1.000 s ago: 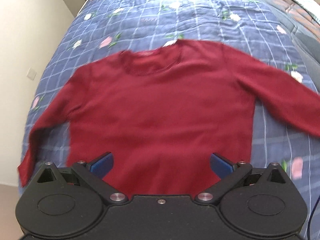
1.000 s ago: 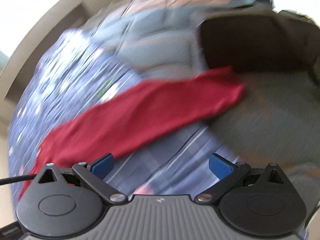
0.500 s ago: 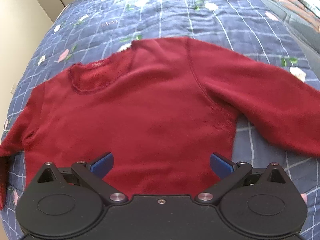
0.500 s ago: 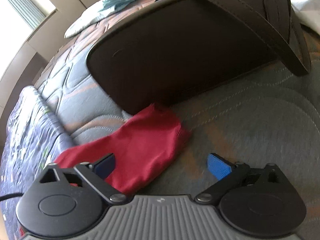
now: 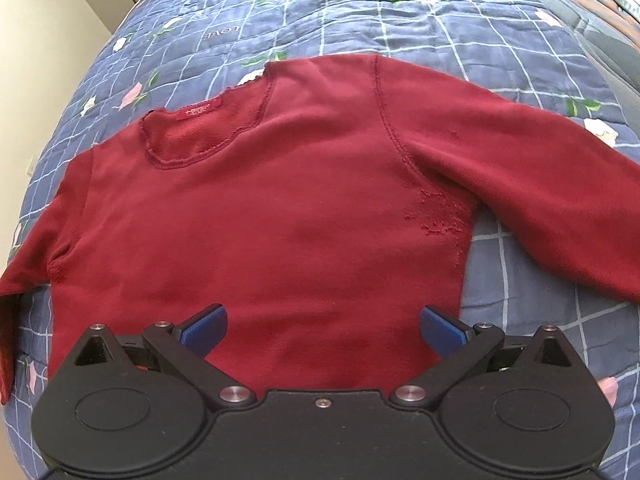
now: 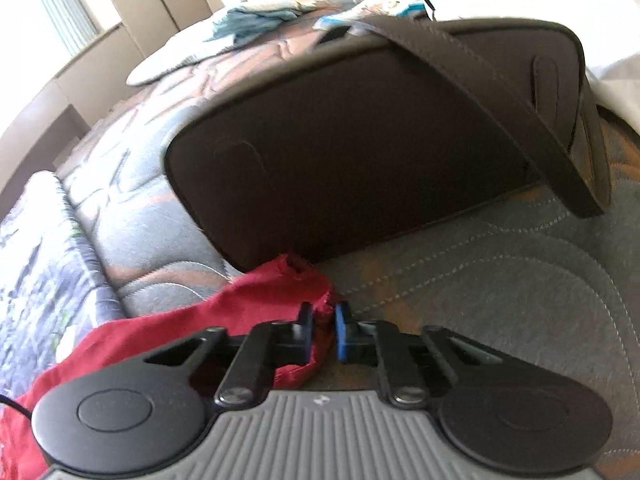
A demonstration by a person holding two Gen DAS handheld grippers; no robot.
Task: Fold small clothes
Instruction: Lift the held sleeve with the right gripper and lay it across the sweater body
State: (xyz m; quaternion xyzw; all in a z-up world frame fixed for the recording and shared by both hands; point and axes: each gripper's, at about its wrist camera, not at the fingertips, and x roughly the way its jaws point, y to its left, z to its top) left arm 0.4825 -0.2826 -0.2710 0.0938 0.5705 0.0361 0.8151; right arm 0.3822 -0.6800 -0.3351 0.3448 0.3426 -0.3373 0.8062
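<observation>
Sweater lies flat on bed, left gripper wide over hem; right gripper, fingers just closed on cuff by bag: lift clear, carry sleeve across chest without dragging body.

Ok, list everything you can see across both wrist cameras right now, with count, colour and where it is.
sweater: one, dark red, spread flat on the blue quilt, sleeves out to both sides
sleeve cuff: one, dark red, lying just in front of the bag, pinched by the right gripper
quilt: one, blue checked with flowers, covering the bed under the sweater
bag: one, dark brown with a strap, on the grey stitched bedspread
bedspread: one, grey with orange, under the bag
cloth pile: one, pale blue, far behind the bag
left gripper: one, black with blue pads, open over the sweater hem
right gripper: one, black with blue pads, shut on the sleeve cuff
</observation>
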